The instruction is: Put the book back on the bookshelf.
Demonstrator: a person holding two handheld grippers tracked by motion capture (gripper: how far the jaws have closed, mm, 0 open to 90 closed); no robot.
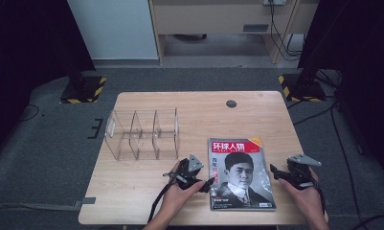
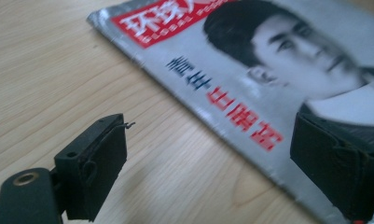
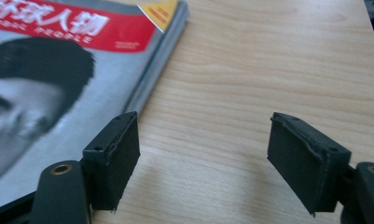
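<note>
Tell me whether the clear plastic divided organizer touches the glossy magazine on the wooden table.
Apart. The high view shows bare table between the clear organizer and the magazine.

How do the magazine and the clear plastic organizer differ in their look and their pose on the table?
The magazine lies flat, while the clear plastic organizer stands up with walls and compartments. The magazine is opaque, with a printed cover and red title band; the organizer is transparent. The magazine lies between the left gripper and right gripper; the organizer sits farther back to the left. Both rest on the wooden table.

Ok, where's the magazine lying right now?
In the high view, the magazine lies flat on the table's near right part, between the left gripper and right gripper, right of the clear organizer.
</note>
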